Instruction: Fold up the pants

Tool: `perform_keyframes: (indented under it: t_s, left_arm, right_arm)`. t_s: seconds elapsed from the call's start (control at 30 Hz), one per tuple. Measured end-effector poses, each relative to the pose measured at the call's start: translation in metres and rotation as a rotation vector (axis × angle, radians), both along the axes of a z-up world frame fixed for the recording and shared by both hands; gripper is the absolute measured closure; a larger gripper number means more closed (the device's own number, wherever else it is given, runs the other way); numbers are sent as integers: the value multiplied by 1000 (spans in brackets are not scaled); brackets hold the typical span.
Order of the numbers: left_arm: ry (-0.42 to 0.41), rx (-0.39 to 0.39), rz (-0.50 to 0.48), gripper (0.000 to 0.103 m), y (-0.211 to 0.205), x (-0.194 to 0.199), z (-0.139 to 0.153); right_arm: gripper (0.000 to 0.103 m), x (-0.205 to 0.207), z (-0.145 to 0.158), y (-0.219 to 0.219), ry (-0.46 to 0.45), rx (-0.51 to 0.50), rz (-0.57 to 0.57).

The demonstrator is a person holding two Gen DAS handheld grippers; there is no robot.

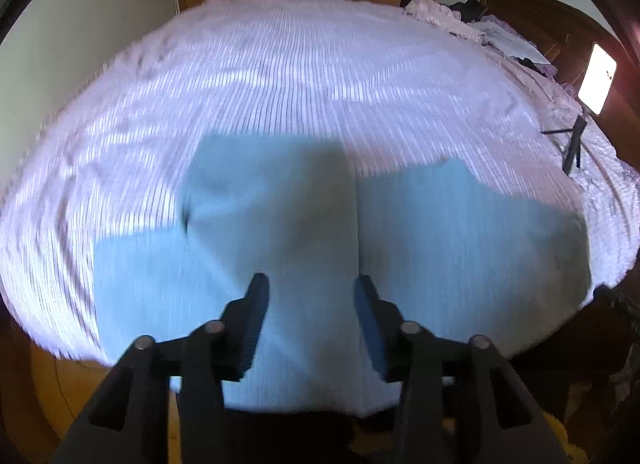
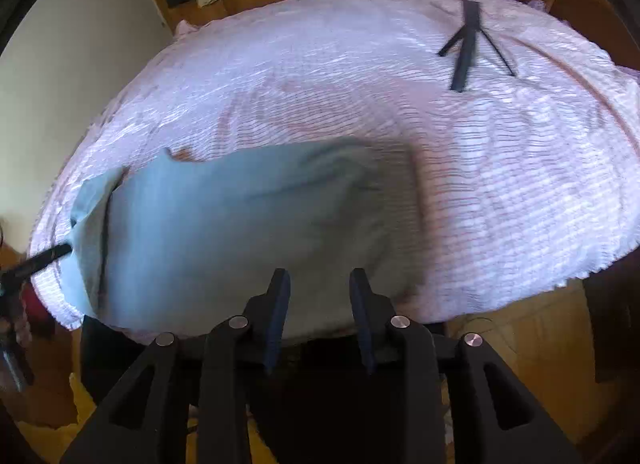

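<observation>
Light blue pants (image 1: 280, 248) lie spread on the near part of a bed, with a vertical seam or fold line down the middle. My left gripper (image 1: 311, 284) hovers open and empty over their near edge. In the right wrist view the pants (image 2: 224, 232) lie left of centre, their right end in shadow. My right gripper (image 2: 320, 278) is open and empty above the pants' near right edge. The left gripper's black finger (image 2: 44, 258) shows at the far left, at the pants' left edge. Both views are motion-blurred.
The bed has a pink-white striped cover (image 1: 320, 76) (image 2: 480, 168). A black tripod (image 2: 468, 44) with a lit phone (image 1: 598, 84) stands on the bed's far right. Crumpled clothes (image 1: 460, 16) lie near the headboard. Wooden wardrobes stand behind; wooden floor (image 2: 520, 344) lies below the bed edge.
</observation>
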State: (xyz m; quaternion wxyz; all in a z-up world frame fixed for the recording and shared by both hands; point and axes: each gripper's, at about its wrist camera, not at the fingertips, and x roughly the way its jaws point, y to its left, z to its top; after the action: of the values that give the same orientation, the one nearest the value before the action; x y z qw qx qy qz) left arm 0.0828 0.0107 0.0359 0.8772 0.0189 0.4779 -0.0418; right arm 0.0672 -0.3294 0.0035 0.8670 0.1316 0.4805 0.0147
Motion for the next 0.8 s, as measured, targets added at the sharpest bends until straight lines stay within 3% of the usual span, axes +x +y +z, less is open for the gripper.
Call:
perform_keyframes:
  t_s: [0.17,0.4,0.6,0.8]
  left_arm:
    - [-36,8,-32,54,-21,35,1]
    - [-19,29,-42,54,-38,81,-25]
    - [1,62,-8,53,-43,105,-48]
    - [-40,95,48,52,-38,117,-62]
  right_arm:
    - [79,16,-23,5,35,44,-18]
    - [79,27,-67,-3,141,83,-41]
    - [79,29,-78,-2,120,102,-26]
    - [79,27,-85,-4,104,138,-29]
